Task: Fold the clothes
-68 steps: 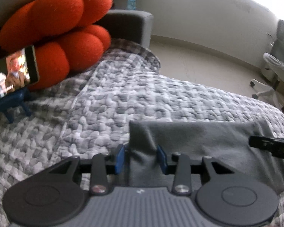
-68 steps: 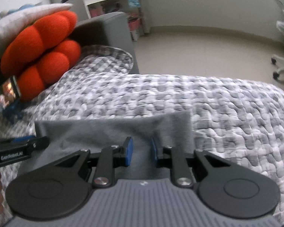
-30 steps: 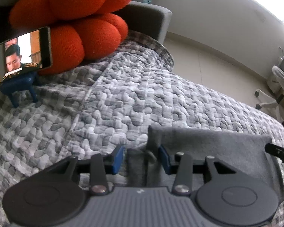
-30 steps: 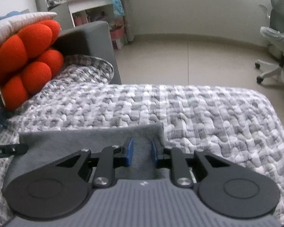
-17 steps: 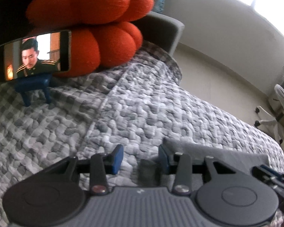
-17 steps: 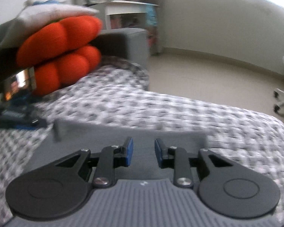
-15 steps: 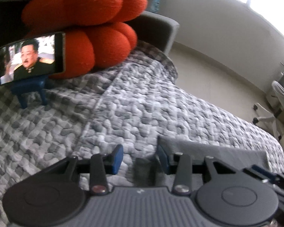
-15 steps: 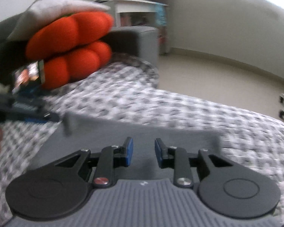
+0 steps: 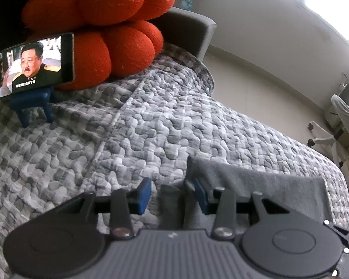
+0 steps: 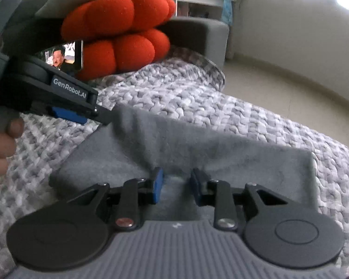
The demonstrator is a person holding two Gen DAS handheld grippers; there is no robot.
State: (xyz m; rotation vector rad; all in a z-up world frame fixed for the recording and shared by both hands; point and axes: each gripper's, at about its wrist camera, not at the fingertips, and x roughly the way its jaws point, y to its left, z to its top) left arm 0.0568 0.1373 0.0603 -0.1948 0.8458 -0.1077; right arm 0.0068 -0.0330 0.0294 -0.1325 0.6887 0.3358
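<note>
Grey cloth (image 10: 221, 153), a soft fleece-like garment, lies on the grey-and-white quilted cover (image 9: 165, 125) directly ahead of both grippers. Right gripper (image 10: 176, 187): jaws spread, blue pads either side of a low ridge of the cloth, a clear gap on each side, nothing pinched. Left gripper (image 9: 172, 196): jaws also spread in its own view; a small fold of the cloth stands up between the pads, and the cloth's left edge sits at the right-hand pad, though contact there cannot be judged. In the right wrist view the same tool enters from the left, its tip at the cloth's raised far-left corner; whether that corner is actually gripped cannot be told from this angle. A hand (image 10: 1, 148) wraps that tool's handle at the left edge of the view. The cloth's far edge is lifted into a shallow crest running from that corner toward the right. Beyond the cloth, a phone (image 9: 32, 65) showing video rests on a small blue stand (image 9: 32, 107). Behind it sits an orange knotted cushion (image 9: 109, 30), against a grey sofa arm (image 9: 188, 32). Farthest off, pale floor and a white office chair (image 9: 337, 125) at right.
</note>
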